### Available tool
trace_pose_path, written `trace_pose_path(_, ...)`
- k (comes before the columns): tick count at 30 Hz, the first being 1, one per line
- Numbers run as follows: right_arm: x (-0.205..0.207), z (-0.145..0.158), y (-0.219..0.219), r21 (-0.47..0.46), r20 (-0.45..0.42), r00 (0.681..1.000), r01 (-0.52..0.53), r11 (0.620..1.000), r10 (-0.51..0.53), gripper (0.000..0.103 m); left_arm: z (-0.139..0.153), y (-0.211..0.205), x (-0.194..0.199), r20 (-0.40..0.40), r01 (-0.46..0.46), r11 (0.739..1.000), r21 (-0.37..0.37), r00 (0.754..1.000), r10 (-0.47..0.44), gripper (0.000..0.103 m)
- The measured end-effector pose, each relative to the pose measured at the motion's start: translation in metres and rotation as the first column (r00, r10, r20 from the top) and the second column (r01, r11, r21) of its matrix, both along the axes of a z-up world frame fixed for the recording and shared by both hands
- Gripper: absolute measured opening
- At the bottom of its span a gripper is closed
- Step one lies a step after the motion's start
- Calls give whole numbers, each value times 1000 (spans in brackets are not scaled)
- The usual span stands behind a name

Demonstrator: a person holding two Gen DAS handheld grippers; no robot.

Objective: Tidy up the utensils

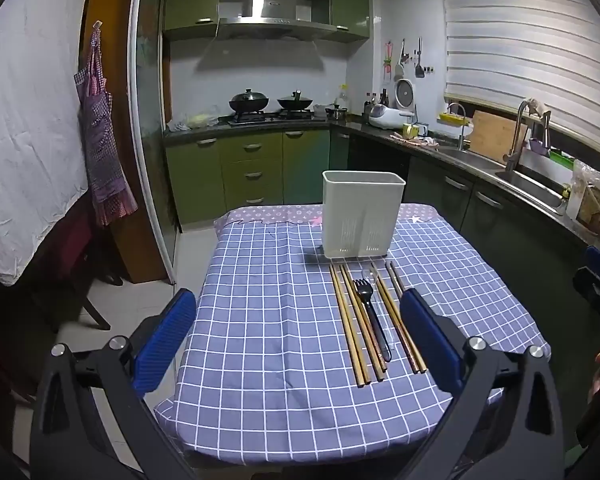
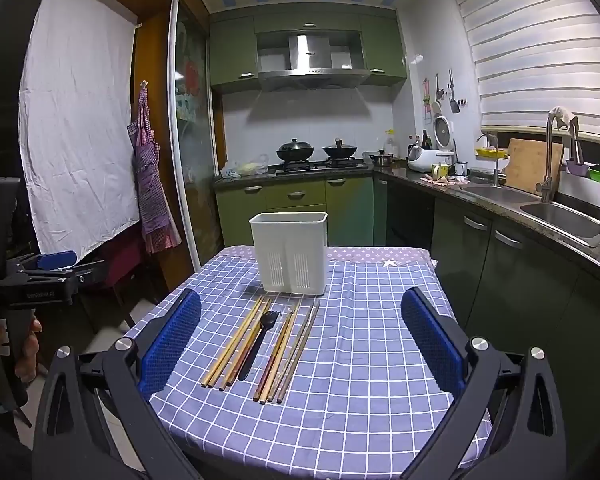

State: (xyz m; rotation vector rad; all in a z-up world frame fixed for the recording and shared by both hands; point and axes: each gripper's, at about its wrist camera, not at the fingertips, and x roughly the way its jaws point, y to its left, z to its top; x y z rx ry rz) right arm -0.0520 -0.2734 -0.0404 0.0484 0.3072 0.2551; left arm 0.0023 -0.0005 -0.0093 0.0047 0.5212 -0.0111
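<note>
Cream plastic holder (image 2: 289, 254) stands upright near the far edge of the surface (image 2: 380, 360), which wears a blue checked cloth; nothing shows inside it. Just in front of it, toward the near edge, the chopsticks (image 2: 240, 342) and a black fork (image 2: 258, 342) lie side by side, ends pointing at the holder, with what looks like a clear utensil among them. Both claws hover above the near edge, spread wide and holding nothing: the left claw (image 1: 300, 344), the right claw (image 2: 300, 344). Judged from this, no piece is picked yet. A good first grasp takes one pair of chopsticks near its middle, pinched across the sticks so they lift level, then tips them upright over the holder's mouth. The right wrist view shows the left claw off the surface's left edge and the hand (image 2: 26, 354) gripping it; the left view shows the utensils lying toward the surface's right side
</note>
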Motion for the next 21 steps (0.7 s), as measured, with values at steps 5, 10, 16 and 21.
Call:
trace_pose_path(5, 5, 0, -2, 1, -4, 1000, -4, 1000, 4, 99, -2, -2, 0, -5, 3, 1000, 8, 1000, -3, 97)
trace_pose_path(10, 6, 0, -3, 3, -6, 1000, -1, 1000, 1, 99, -2, -2, 1, -7, 4, 1000, 11, 1000, -3, 97)
trace_pose_path(16, 9, 0, -5, 6, -11, 1000, 1, 1000, -1, 99, -3, -1, 2, -10, -1, 1000, 20, 1000, 1, 97)
trace_pose_path(21, 11, -1, -7, 8, -16, 1000, 4, 1000, -3, 99, -4, -2, 2, -13, 1, 1000, 23, 1000, -1, 97)
